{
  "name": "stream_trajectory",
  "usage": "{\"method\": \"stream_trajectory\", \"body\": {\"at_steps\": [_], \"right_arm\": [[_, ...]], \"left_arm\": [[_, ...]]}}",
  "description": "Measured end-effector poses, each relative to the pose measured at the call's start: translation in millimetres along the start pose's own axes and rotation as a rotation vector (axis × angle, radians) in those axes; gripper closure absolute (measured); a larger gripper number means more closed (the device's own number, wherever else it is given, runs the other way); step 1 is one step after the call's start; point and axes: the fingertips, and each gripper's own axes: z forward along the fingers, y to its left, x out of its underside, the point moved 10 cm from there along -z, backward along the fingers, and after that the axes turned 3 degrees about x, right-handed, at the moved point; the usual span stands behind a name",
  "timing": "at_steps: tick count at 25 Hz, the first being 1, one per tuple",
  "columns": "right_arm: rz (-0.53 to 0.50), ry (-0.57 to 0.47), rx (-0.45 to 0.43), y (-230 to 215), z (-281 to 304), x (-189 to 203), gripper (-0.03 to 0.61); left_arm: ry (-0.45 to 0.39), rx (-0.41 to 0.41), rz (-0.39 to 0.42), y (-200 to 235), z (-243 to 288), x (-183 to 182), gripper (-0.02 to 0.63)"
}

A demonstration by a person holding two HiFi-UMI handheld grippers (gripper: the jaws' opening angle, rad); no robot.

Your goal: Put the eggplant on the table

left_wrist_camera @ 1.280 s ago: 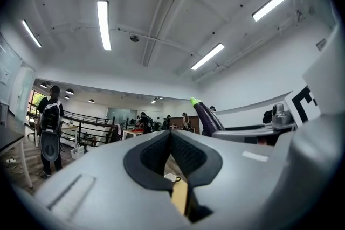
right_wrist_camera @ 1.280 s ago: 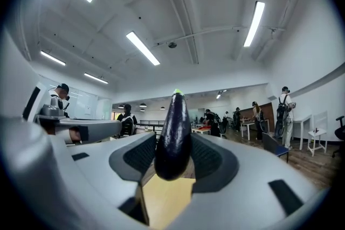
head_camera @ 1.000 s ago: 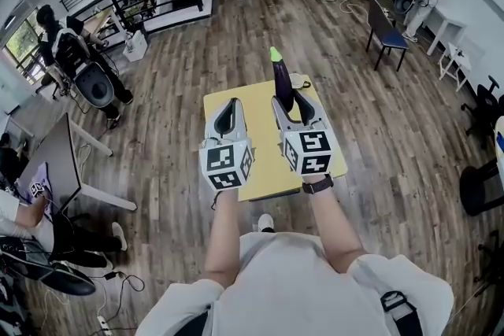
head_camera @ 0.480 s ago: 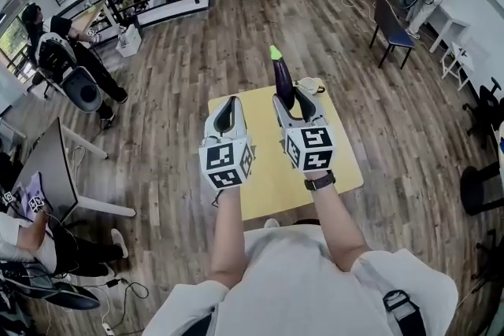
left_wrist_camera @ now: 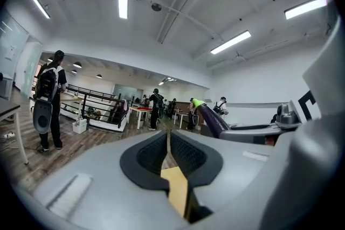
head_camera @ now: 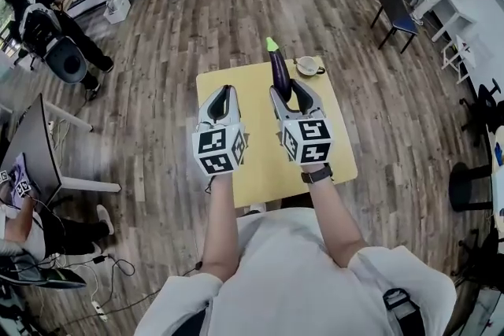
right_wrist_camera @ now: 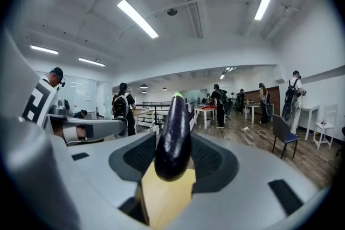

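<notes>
A dark purple eggplant (head_camera: 279, 73) with a green stem stands upright and sticks out past the jaws of my right gripper (head_camera: 288, 95), which is shut on its lower end. In the right gripper view the eggplant (right_wrist_camera: 173, 137) fills the gap between the black pads. My left gripper (head_camera: 221, 101) hangs beside it on the left with its jaws shut and nothing in them; the left gripper view shows its pads (left_wrist_camera: 167, 154) nearly touching. Both grippers hover over the small yellow table (head_camera: 260, 161).
A cup on a saucer (head_camera: 307, 66) sits at the table's far right corner. A blue chair (head_camera: 396, 5) stands on the wooden floor to the far right. People and desks are at the left and at the far end of the room.
Both grippers have sunk lower over the yellow table, with the eggplant still held upright in the right one. The table now looks larger in the head view.
</notes>
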Motion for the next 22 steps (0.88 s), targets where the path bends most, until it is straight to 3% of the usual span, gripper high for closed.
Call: {"method": "stream_trajectory", "body": {"at_steps": [22], "right_arm": [[0.138,0.299,-0.054,-42,87,107,0.379]], "left_arm": [[0.269,-0.056,-0.092,20,77,96,0.604]]}}
